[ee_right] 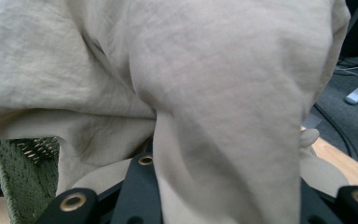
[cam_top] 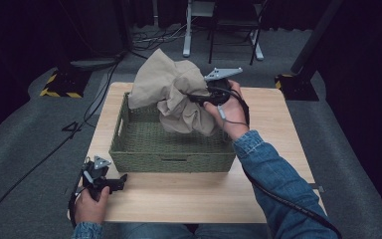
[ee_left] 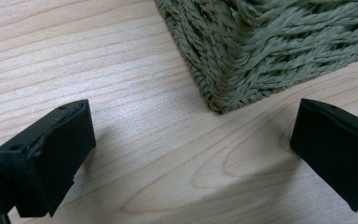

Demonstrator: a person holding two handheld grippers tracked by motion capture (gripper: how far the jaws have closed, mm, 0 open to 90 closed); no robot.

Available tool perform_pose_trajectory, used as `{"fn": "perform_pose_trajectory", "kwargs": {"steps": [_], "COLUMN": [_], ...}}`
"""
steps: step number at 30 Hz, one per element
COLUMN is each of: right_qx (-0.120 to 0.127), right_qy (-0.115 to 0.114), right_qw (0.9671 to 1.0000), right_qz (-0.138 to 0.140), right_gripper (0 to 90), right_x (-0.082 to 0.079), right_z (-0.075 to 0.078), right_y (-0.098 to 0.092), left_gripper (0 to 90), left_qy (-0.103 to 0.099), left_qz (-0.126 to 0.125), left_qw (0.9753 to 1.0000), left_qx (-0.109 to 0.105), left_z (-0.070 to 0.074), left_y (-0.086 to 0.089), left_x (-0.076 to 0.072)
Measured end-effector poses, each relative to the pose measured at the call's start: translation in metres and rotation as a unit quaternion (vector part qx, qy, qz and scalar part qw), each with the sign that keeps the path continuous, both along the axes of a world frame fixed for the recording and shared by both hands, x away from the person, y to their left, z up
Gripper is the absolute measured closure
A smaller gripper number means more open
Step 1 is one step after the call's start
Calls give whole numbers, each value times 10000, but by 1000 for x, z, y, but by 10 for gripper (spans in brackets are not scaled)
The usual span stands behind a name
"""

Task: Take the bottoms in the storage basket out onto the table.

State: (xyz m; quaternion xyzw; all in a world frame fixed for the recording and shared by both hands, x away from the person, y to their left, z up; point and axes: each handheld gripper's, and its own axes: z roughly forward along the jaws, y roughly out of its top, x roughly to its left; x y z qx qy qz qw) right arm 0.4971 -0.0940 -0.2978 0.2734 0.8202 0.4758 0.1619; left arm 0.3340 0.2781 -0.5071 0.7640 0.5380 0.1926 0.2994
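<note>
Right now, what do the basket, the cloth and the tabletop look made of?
Basket: green twisted cord or dyed plant fibre, matte; the left gripper view shows rope-like woven strands, exact fibre unclear.
Cloth: beige woven fabric, likely linen or cotton; matte, fine weave, soft creases in the right gripper view.
Tabletop: light wood or wood-look laminate, smooth satin; printed or real grain cannot be told.

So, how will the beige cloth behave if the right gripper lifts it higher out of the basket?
The cloth is probably floppy: it hangs in bunched folds from the right gripper above the basket. It seems light, since one pinch holds it up. Loose ends may drag or catch on the woven rim.
</note>
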Motion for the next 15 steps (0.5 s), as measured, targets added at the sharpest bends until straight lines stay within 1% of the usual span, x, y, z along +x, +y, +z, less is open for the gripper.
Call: {"fn": "perform_pose_trajectory", "kwargs": {"steps": [10, 15], "right_qx": [126, 200], "right_qy": [-129, -170], "right_qw": [9995, 9987], "right_qz": [-262, -443], "right_gripper": [737, 736], "right_x": [-2, -2], "right_z": [18, 24], "right_y": [-32, -52], "left_gripper": [1, 1], "left_qy": [-9, -3], "left_qz": [0, 3], "left_qw": [10000, 10000], "left_qx": [2, -1], "left_z": [0, 0], "left_y": [0, 0], "left_x": [0, 0]}}
